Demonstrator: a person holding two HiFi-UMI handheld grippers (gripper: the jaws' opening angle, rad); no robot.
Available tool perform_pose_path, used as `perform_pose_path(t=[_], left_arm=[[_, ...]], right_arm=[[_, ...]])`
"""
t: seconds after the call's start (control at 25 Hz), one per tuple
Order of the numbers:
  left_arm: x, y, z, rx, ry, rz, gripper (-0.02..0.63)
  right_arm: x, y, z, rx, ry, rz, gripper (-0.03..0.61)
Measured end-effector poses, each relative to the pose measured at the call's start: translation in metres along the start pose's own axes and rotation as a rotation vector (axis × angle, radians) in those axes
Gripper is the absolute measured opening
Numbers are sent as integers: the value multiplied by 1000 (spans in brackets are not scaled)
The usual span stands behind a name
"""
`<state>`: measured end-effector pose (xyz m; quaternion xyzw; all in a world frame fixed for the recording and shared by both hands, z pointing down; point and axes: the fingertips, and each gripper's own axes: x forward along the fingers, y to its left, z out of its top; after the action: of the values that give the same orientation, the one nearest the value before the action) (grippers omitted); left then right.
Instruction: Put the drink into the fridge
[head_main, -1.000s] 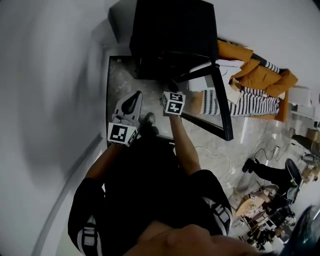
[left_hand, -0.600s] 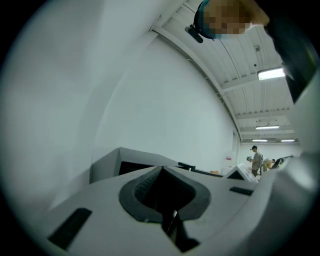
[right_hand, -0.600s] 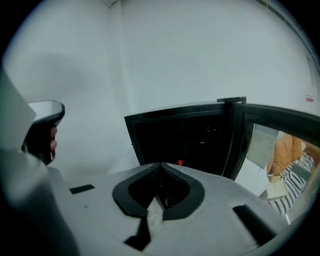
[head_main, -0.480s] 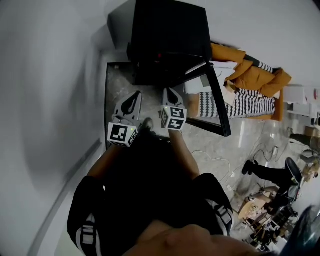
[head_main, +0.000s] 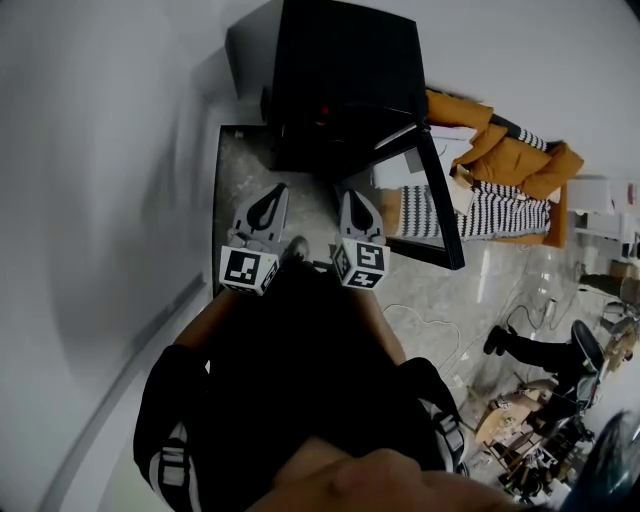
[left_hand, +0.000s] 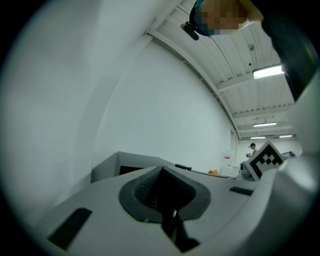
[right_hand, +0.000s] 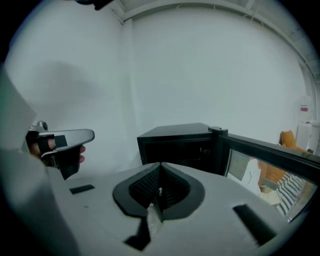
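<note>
A black mini fridge (head_main: 345, 80) stands on the floor against the white wall, its glass door (head_main: 440, 200) swung open to the right. Its inside is dark, and I see no drink in any view. My left gripper (head_main: 272, 192) hangs shut and empty in front of the fridge's left side. My right gripper (head_main: 350, 196) is shut and empty just short of the opening. In the right gripper view the fridge (right_hand: 175, 142) and its door (right_hand: 265, 155) lie ahead of the shut right gripper (right_hand: 160, 166), with the left gripper's body (right_hand: 65, 142) at the left. The left gripper (left_hand: 162, 170) points up at the wall.
An orange cloth (head_main: 510, 150) and a striped fabric (head_main: 485, 210) lie right of the door. A white cable (head_main: 430, 325) runs over the marble floor (head_main: 240, 170). The white wall (head_main: 100, 200) fills the left side. A seated person's legs (head_main: 540, 345) and clutter show at the far right.
My right gripper has drawn back from the fridge opening toward my body. The left gripper has hardly moved, and the door stays open.
</note>
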<state>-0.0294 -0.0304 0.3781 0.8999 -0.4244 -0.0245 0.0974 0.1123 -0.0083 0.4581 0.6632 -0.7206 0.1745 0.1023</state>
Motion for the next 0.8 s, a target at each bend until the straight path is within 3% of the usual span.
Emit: perform_pose_path(t=[0.28, 0.8], left_arm=[[-7, -2, -1, 12, -21, 0, 5], [-13, -2, -5, 6, -1, 5, 5]], right_arm=[[-10, 10, -5, 35, -31, 50, 2], [-12, 32, -8, -10, -24, 102, 2]])
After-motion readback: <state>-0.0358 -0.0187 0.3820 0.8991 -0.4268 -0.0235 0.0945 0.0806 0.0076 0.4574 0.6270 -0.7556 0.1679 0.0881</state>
